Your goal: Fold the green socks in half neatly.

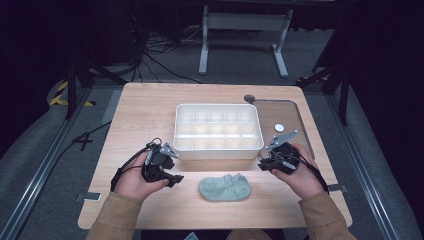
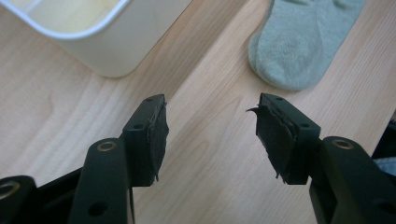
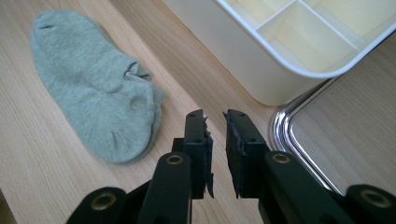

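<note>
Grey-green sock (toe cut off) beyond left gripper.

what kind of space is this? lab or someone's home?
Likely a lab or recording studio: dark curtained surroundings, loose cables on the floor, a metal frame stand behind the wooden table, and floor rails.

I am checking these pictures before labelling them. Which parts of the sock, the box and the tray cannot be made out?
- Sock: left gripper view, its far end is cut off by the top edge.
- Divided white box: right gripper view, most compartments run past the top and right edges.
- Small white disc on the tray: high view, too small to identify.
- Tray: right gripper view, the right gripper hides part of its rim.
</note>
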`<state>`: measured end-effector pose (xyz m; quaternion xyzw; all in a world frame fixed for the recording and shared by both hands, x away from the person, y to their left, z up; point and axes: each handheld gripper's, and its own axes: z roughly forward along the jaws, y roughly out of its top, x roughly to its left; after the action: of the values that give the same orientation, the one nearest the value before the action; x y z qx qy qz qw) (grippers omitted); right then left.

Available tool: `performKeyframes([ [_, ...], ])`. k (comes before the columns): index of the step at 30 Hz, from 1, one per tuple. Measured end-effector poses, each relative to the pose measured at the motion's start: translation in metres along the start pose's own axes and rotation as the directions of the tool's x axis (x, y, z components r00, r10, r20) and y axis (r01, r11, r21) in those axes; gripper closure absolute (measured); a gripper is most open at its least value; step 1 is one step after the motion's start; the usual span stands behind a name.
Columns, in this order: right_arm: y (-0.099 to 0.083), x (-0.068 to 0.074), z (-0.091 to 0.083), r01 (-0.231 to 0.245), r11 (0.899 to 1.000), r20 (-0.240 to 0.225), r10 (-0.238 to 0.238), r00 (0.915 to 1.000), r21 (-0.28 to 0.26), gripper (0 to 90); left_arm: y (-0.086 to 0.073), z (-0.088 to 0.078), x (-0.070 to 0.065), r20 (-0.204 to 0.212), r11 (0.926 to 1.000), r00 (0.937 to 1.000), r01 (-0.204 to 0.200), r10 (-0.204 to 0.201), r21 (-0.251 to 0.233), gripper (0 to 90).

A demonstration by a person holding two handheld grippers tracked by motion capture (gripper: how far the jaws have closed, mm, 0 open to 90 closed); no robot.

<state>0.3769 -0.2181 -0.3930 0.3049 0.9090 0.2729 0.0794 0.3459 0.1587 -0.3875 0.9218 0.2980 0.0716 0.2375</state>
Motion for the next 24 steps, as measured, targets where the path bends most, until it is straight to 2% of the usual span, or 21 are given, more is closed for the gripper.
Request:
performKeyframes([
  [2, 0.0, 0.001, -0.001, 0.01, 1.0, 0.001, -0.01, 0.9999, -0.008, 77.9, 0.002, -0.003, -0.001, -0.02, 1.0, 0.9998, -0.002, 0.002, 0.009, 48.7],
  [4, 0.0, 0.001, -0.002, 0.012, 1.0, -0.003, -0.012, 0.9999, -0.012, 79.1, 0.003, -0.006, -0.002, -0.028, 1.0, 0.9996, 0.005, -0.005, -0.001, 53.5],
  [6, 0.0, 0.001, -0.003, -0.002, 1.0, -0.006, 0.002, 1.0, -0.006, 81.8, 0.003, -0.009, -0.001, 0.035, 0.9982, 0.9976, 0.06, -0.06, -0.006, 56.1],
  [7, -0.001, 0.001, -0.003, -0.011, 1.0, -0.013, 0.011, 0.9999, -0.004, 82.9, 0.003, -0.01, -0.001, 0.062, 0.9971, 0.9954, 0.074, -0.073, -0.017, 58.3],
  [11, 0.0, 0.001, -0.005, -0.049, 0.999, -0.046, 0.048, 0.9978, -0.009, 86.0, 0.004, -0.011, -0.002, 0.065, 0.9968, 0.9949, 0.078, -0.077, -0.013, 60.7],
  [17, 0.001, 0.007, -0.004, -0.033, 0.999, -0.074, 0.032, 0.9968, -0.009, 88.0, 0.006, -0.011, -0.004, 0.087, 0.997, 0.9932, 0.077, -0.077, 0.005, 61.8],
  [18, 0.002, 0.008, -0.004, -0.033, 0.999, -0.084, 0.032, 0.9959, -0.01, 88.5, 0.007, -0.011, -0.006, 0.093, 0.9977, 0.9934, 0.067, -0.067, 0.0, 61.8],
  [20, 0.002, 0.01, -0.002, -0.041, 0.999, -0.111, 0.039, 0.9931, -0.017, 88.3, 0.009, -0.011, -0.011, 0.103, 0.9999, 0.9946, 0.01, -0.01, 0.0, 60.8],
  [21, 0.002, 0.011, -0.001, -0.04, 0.999, -0.123, 0.037, 0.9918, -0.019, 88.2, 0.012, -0.01, -0.015, 0.085, 0.9993, 0.9956, -0.039, 0.039, -0.002, 60.5],
  [23, 0.003, 0.014, 0.001, -0.024, 0.999, -0.125, 0.02, 0.992, -0.029, 89.0, 0.014, -0.01, -0.017, 0.089, 0.9986, 0.9947, -0.052, 0.053, -0.008, 58.8],
  [24, 0.004, 0.016, 0.002, -0.02, 0.999, -0.124, 0.016, 0.9921, -0.031, 89.3, 0.015, -0.01, -0.018, 0.109, 0.9987, 0.9927, -0.05, 0.051, -0.003, 56.8],
])
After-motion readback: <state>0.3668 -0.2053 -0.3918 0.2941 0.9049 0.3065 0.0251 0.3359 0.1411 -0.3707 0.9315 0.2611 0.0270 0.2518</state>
